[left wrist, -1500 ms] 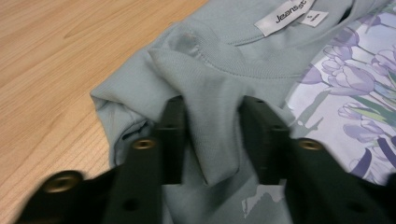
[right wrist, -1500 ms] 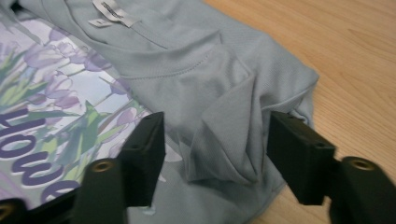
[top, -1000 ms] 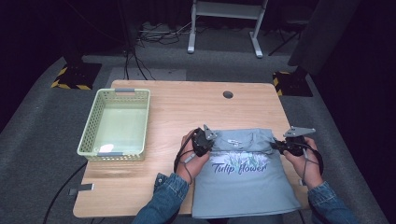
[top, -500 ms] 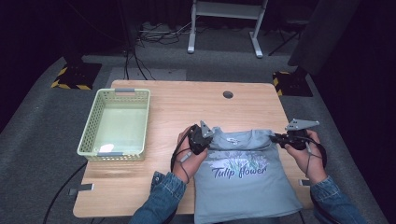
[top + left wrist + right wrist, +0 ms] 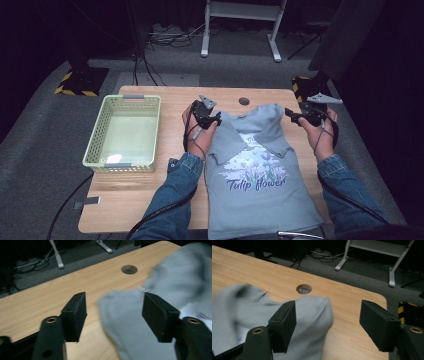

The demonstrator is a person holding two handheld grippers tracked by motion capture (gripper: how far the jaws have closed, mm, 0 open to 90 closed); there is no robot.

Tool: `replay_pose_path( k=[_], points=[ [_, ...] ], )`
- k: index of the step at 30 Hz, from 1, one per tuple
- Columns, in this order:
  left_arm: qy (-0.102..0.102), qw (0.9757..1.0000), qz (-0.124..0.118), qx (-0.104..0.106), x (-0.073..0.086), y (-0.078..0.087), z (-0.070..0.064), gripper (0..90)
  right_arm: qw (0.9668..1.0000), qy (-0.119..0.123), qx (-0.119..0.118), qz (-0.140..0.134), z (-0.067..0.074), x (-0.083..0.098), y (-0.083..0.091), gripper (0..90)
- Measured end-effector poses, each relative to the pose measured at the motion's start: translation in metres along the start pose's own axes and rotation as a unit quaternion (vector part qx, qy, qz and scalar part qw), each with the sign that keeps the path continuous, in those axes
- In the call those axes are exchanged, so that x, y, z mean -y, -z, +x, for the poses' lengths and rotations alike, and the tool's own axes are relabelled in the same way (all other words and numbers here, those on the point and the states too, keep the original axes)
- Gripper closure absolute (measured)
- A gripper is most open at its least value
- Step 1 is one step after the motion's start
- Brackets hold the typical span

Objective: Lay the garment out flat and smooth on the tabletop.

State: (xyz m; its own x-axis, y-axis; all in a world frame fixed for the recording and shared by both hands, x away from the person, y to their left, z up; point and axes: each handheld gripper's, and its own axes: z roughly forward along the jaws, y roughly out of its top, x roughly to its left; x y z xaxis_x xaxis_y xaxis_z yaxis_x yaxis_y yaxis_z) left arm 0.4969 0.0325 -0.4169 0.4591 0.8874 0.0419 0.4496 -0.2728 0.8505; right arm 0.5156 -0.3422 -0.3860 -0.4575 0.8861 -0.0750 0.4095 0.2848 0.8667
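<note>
left hand-held gripper (image 5: 216, 119): just opened, off T-shirt (image 5: 260, 185) | right hand-held gripper (image 5: 295, 116): just opened, empty

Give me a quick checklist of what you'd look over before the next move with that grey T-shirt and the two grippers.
1. Left gripper let go: ok. Its jaws have just been opening and stand apart, with the edge of the T-shirt lying loose between them, unpinched.
2. Right gripper let go: ok. Its jaws have also just been opening; the cloth lies by one jaw, ungripped.
3. T-shirt lying flat: not ok. The upper part is rumpled and one sleeve folded inward.
4. T-shirt fully on the table: not ok. Its lower hem reaches over the near edge.
5. Basket out of the way: ok. It stands apart, left of the shirt.
6. Basket empty: cannot tell.
</note>
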Motion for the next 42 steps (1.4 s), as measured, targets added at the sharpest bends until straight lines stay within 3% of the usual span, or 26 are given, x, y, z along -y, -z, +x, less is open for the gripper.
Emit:
replay_pose_path(
  k=[3, 8, 11, 15, 21, 22, 25, 28, 36, 42],
  points=[
    [-0.011, 0.9997, 0.013, 0.016, 0.01, 0.004, -0.008, 32.7, 0.999, 0.028, -0.025, 0.023, 0.01, 0.013, 0.0, 33.1],
    [-0.032, 0.9984, 0.033, 0.033, 0.026, 0.006, -0.023, 33.5, 0.9953, 0.038, -0.065, 0.061, 0.02, 0.036, -0.008, 35.7],
    [-0.046, 0.9971, 0.045, 0.04, 0.036, 0.005, -0.032, 33.7, 0.989, 0.05, -0.09, 0.106, 0.027, 0.05, -0.017, 34.3],
    [-0.07, 0.9929, 0.071, 0.065, 0.052, -0.002, -0.046, 33.6, 0.9805, 0.083, -0.096, 0.15, 0.033, 0.07, -0.029, 34.3],
    [-0.088, 0.9853, 0.112, 0.094, 0.069, -0.009, -0.061, 34.7, 0.9746, 0.074, -0.12, 0.174, 0.038, 0.093, -0.038, 30.9],
    [-0.091, 0.9841, 0.118, 0.097, 0.071, -0.009, -0.062, 35.6, 0.9769, 0.067, -0.12, 0.164, 0.038, 0.095, -0.038, 30.5],
    [-0.091, 0.9809, 0.137, 0.104, 0.079, -0.01, -0.065, 37.9, 0.9771, 0.065, -0.122, 0.162, 0.038, 0.098, -0.034, 31.5],
    [-0.079, 0.9814, 0.136, 0.11, 0.083, -0.006, -0.065, 38.1, 0.9772, 0.062, -0.117, 0.166, 0.043, 0.102, -0.025, 32.2],
    [-0.082, 0.9807, 0.133, 0.117, 0.094, 0.01, -0.071, 38.1, 0.9801, 0.053, -0.112, 0.155, 0.057, 0.119, 0.002, 32.0],
    [-0.082, 0.9805, 0.132, 0.12, 0.103, 0.025, -0.081, 38.0, 0.9795, 0.06, -0.122, 0.148, 0.06, 0.127, 0.015, 32.0]
  ],
)
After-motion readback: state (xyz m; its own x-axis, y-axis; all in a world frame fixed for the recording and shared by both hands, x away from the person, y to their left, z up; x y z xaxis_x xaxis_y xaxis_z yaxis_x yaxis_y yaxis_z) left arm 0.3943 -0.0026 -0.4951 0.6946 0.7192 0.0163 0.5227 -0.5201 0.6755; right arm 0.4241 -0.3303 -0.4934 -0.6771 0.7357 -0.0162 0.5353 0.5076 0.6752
